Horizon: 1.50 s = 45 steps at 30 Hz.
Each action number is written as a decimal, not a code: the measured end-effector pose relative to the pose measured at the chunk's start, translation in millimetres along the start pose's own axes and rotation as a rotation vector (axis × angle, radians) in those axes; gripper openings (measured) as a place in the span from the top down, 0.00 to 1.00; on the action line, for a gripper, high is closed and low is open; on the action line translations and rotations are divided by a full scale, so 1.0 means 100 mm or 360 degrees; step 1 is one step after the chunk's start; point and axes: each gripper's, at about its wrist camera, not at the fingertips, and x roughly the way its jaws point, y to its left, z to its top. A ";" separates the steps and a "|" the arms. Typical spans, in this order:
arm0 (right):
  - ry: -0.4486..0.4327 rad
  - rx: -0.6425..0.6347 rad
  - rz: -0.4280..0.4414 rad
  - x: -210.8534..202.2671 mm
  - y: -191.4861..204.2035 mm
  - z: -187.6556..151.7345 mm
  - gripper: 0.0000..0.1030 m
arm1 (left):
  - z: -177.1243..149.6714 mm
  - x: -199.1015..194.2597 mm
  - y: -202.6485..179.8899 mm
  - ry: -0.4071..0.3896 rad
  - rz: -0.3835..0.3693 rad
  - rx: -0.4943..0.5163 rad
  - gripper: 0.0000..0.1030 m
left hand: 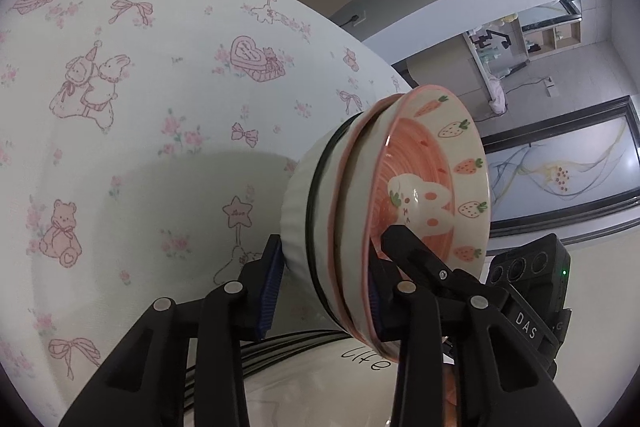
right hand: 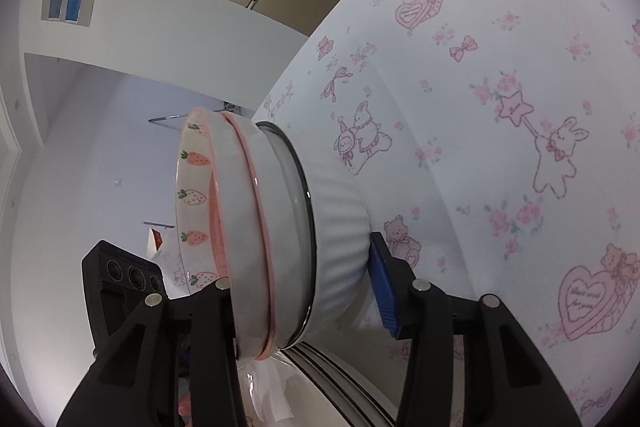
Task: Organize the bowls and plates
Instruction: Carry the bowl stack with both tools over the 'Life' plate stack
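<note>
Main risk: nested bowl stack [left hand: 384, 211] slipping or fanning apart, since it is carried well tilted off level above the bench cloth [left hand: 140, 87] and over the plates [left hand: 352, 367] beneath. Left gripper [left hand: 328, 291] and right gripper [right hand: 304, 291] face each other, jaws closed across the whole stack from opposite sides, pads on rabbit bowl [left hand: 424, 195] and ribbed white bowl [right hand: 340, 227]

Glossy glazed ceramic bowls [left hand: 404, 211]; matt printed cloth tablecloth [left hand: 160, 107]; matt black plastic gripper [left hand: 320, 291].
</note>
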 end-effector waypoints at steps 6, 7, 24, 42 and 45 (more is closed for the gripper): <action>-0.0029 -0.0050 0.0050 -0.11 0.06 0.00 0.59 | -0.05 -0.17 -0.07 -0.0071 -0.0026 0.0081 0.64; -0.0032 -0.0057 0.0054 -0.14 0.09 0.00 0.59 | -0.06 -0.20 -0.08 -0.0079 -0.0026 0.0085 0.64; -0.0082 -0.0074 0.0149 -0.43 0.39 -0.06 0.59 | -0.21 -0.76 -0.35 -0.0186 -0.0036 0.0152 0.64; -0.0091 -0.0125 0.0108 -0.70 0.79 -0.32 0.59 | -0.51 -1.38 -0.58 -0.0258 -0.0018 0.0150 0.64; -0.0074 -0.0146 0.0095 -0.74 0.87 -0.43 0.59 | -0.60 -1.52 -0.56 -0.0264 -0.0017 0.0138 0.64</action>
